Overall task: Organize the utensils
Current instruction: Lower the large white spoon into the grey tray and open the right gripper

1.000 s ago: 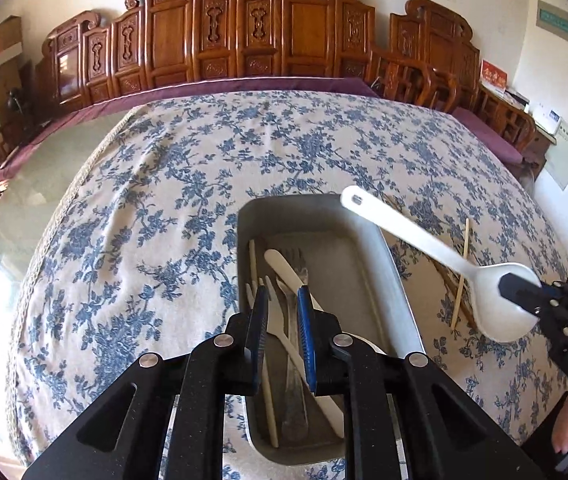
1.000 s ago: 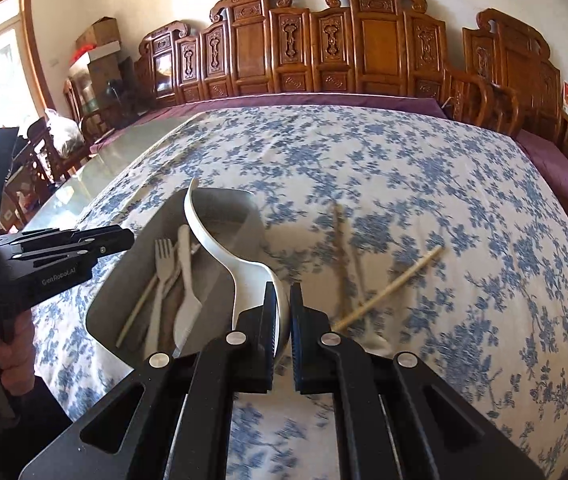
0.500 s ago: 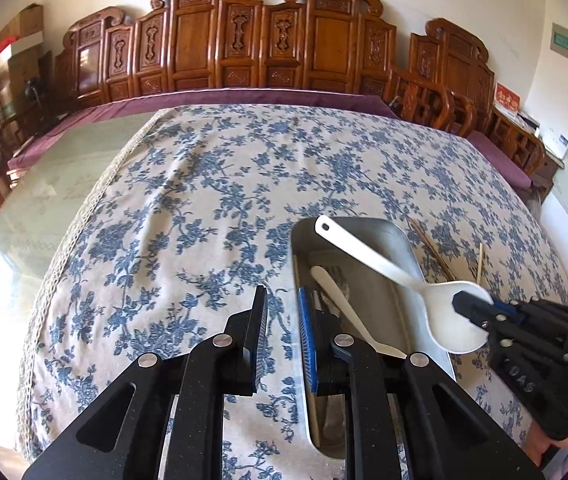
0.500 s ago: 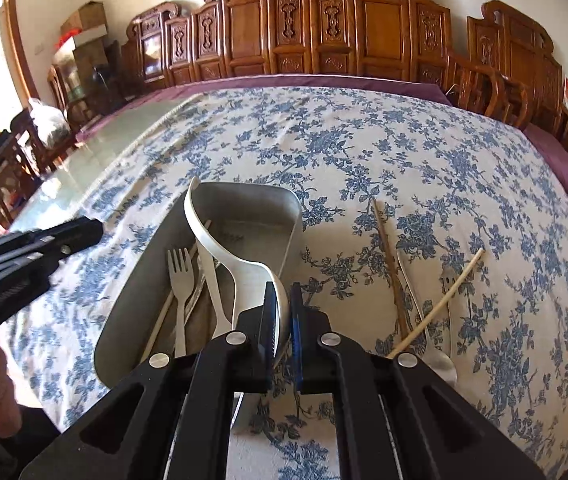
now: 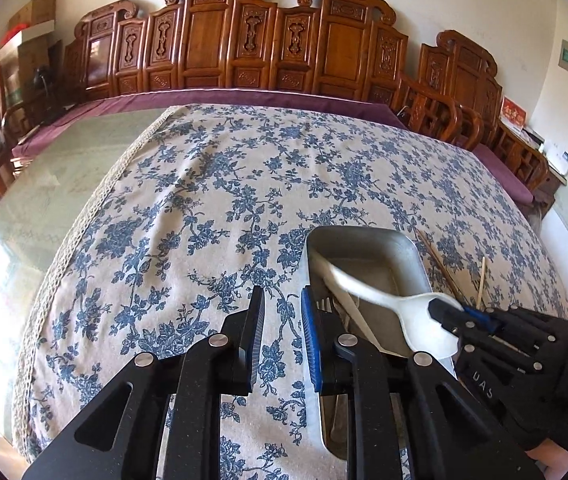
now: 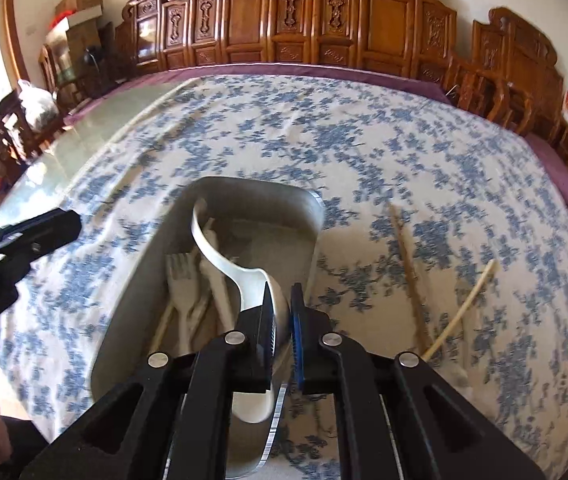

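Observation:
A metal tray (image 6: 252,182) lies on the flowered tablecloth and holds white plastic forks (image 6: 182,280) and other pale utensils. My right gripper (image 6: 280,290) hangs over the tray's near right rim, and its jaws are opening. The bowl of a white spoon (image 6: 244,276) still sits between the pads, and its blurred handle slopes down into the tray. From the left wrist, the spoon (image 5: 424,320) and right gripper (image 5: 438,308) are over the tray (image 5: 364,234). My left gripper (image 5: 282,294) hovers over bare cloth left of the tray, slightly open and holding nothing.
Brown chopsticks (image 6: 408,268) and a pale stick (image 6: 468,304) lie on the cloth right of the tray. The left gripper (image 6: 72,220) reaches in from the left edge. Carved wooden chairs line the far side, and bare glass tabletop shows at the left.
My left gripper has shifted left, off the tray and over the cloth. My right gripper came further over the tray, and the spoon's handle has tipped down into it.

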`<state>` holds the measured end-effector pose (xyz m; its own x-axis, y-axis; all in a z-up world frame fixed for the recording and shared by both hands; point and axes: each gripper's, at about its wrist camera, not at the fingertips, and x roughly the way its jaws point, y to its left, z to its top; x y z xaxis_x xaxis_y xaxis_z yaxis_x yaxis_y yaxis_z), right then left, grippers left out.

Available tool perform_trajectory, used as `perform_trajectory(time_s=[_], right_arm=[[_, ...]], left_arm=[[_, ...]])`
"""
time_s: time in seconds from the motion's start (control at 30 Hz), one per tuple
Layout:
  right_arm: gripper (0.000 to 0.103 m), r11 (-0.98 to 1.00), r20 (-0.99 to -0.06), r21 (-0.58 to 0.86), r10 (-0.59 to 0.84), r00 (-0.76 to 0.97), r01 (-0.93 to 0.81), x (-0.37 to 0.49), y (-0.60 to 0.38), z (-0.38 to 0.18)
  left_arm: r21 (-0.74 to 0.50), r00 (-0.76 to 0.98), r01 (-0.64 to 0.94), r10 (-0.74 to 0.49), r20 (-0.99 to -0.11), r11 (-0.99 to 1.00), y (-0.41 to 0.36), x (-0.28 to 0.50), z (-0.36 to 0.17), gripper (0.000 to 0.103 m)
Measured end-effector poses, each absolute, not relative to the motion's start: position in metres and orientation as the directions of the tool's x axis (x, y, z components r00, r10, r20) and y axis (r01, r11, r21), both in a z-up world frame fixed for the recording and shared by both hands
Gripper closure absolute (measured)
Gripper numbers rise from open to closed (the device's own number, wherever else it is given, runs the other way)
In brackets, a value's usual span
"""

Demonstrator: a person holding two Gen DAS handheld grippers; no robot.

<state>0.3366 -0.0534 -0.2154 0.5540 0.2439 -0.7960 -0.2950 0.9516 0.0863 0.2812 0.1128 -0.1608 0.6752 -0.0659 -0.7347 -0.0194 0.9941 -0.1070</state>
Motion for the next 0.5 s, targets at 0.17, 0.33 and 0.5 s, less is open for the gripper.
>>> perform_trajectory(time_s=[0.17,0.33,0.5], right_arm=[[0.089,0.933,-0.787,0.149,0.313,0.532,-0.327,0.328,-0.049,-0.216],[0.084,0.911,-0.790,0.193,0.365,0.493,-0.366,0.321,-0.043,-0.222],[0.081,0.891,-0.785,0.208,0.399,0.475,-0.405,0.312,-0.041,-0.226]], left_arm=[[-0.111,0.678,-0.021,-0.068,-0.732,0.994,0.113,0.281,-0.160,0.086],[-0.111,0.678,-0.020,-0.068,-0.732,0.994,0.113,0.281,-0.159,0.086],[-0.110,0.677,-0.020,-0.067,-0.733,0.994,0.112,0.281,-0.159,0.086]])
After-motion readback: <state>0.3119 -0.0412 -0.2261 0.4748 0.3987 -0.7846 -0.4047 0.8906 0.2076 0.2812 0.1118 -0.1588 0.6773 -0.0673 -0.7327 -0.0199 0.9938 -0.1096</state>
